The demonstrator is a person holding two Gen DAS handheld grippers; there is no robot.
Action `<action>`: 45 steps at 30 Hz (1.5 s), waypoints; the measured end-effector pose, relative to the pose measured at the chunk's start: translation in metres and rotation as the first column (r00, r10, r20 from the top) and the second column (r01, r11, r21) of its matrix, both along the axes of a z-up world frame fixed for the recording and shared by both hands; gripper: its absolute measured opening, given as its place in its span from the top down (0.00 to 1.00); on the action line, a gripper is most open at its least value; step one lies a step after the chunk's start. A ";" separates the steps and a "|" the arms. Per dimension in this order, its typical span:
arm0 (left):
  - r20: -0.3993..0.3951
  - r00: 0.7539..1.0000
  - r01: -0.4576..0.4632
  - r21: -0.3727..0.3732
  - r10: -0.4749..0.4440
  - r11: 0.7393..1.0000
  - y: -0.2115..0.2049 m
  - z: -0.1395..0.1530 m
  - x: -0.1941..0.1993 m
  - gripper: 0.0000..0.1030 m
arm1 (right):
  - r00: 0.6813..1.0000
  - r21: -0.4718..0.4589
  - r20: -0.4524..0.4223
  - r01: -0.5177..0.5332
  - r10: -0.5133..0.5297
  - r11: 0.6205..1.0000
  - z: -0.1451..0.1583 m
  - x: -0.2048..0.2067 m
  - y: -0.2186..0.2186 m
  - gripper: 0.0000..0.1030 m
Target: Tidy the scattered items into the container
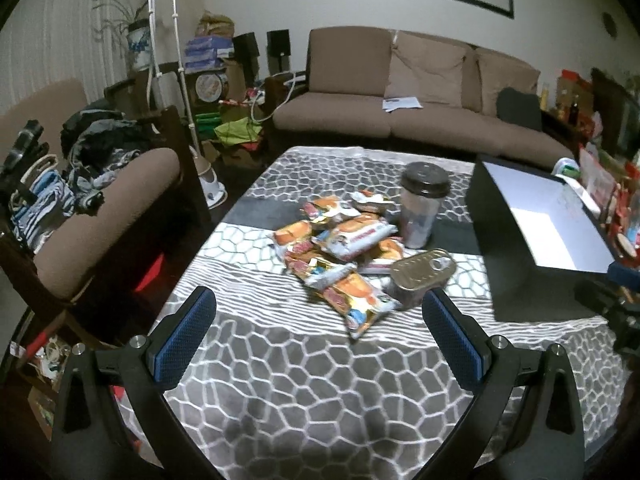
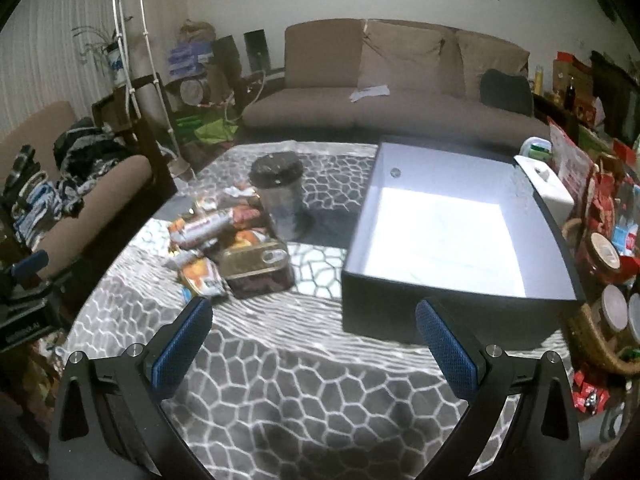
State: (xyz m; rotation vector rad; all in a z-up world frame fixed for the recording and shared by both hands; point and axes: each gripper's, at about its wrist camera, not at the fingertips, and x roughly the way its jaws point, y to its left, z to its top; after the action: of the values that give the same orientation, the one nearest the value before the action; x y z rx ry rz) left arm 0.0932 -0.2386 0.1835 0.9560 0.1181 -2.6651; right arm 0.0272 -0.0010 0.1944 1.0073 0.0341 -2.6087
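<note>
A pile of orange snack packets (image 1: 340, 252) lies mid-table, with a gold pull-tab tin (image 1: 420, 276) at its right and a dark-lidded tumbler (image 1: 422, 204) behind. A black box with a white inside (image 1: 552, 232) stands at the right. My left gripper (image 1: 320, 340) is open and empty above the cloth, short of the packets. In the right wrist view the packets (image 2: 204, 240), tin (image 2: 258, 268), tumbler (image 2: 280, 200) and box (image 2: 452, 240) show. My right gripper (image 2: 314, 340) is open and empty, in front of the box's near left corner.
A grey patterned cloth (image 1: 320, 392) covers the table. A brown sofa (image 1: 420, 96) stands behind, an armchair with clothes (image 1: 92, 184) at the left. Jars, a basket and red packages (image 2: 604, 264) crowd the table's right edge.
</note>
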 end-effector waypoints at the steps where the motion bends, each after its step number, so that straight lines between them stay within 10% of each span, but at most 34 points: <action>1: 0.000 1.000 -0.005 0.001 0.005 1.000 -0.005 0.000 -0.001 0.00 | 1.000 0.003 0.001 -0.004 0.004 1.000 0.001 -0.004 -0.004 0.00; 20: -0.031 1.000 0.004 0.079 -0.001 0.997 -0.079 -0.020 -0.077 0.01 | 0.998 -0.028 0.027 -0.059 0.060 0.998 -0.021 -0.120 -0.086 0.00; 22: -0.055 0.998 -0.015 0.065 0.019 0.998 -0.084 -0.022 -0.085 0.25 | 0.998 -0.031 0.032 -0.056 0.057 0.998 -0.028 -0.130 -0.092 0.00; 25: -0.033 0.999 -0.007 0.109 0.011 0.994 -0.096 -0.028 -0.106 0.40 | 0.999 0.001 0.018 -0.049 0.049 0.999 -0.035 -0.142 -0.101 0.23; 27: -0.025 1.000 0.000 0.134 0.004 0.991 -0.102 -0.033 -0.116 0.50 | 0.999 0.042 0.031 -0.034 0.033 0.999 -0.042 -0.151 -0.107 0.65; 32: -0.023 1.000 0.021 0.115 -0.018 0.993 -0.106 -0.042 -0.133 0.76 | 0.998 0.033 0.053 -0.017 0.015 0.999 -0.055 -0.165 -0.109 0.83; 35: -0.023 1.000 0.015 0.093 -0.013 0.996 -0.105 -0.046 -0.139 0.75 | 0.999 0.031 0.047 -0.006 0.004 1.000 -0.059 -0.169 -0.109 0.83; 37: -0.006 1.000 0.007 0.100 -0.007 0.995 -0.107 -0.049 -0.143 0.38 | 0.999 0.027 0.050 0.014 -0.015 1.000 -0.062 -0.171 -0.108 0.77; 40: -0.021 1.000 0.008 0.114 -0.005 0.993 -0.110 -0.054 -0.146 0.24 | 0.997 -0.019 0.066 0.042 -0.041 0.999 -0.063 -0.178 -0.104 0.16; 45: 0.021 1.000 0.012 0.120 -0.015 0.993 -0.114 -0.065 -0.157 0.22 | 0.995 -0.025 0.091 0.048 -0.046 0.999 -0.070 -0.186 -0.110 0.15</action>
State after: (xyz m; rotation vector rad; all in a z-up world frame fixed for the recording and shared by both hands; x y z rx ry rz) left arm -0.0639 -0.3523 0.1187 1.0261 0.2712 -2.6846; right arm -0.1592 -0.1111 0.1241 1.1287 -0.0476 -2.5946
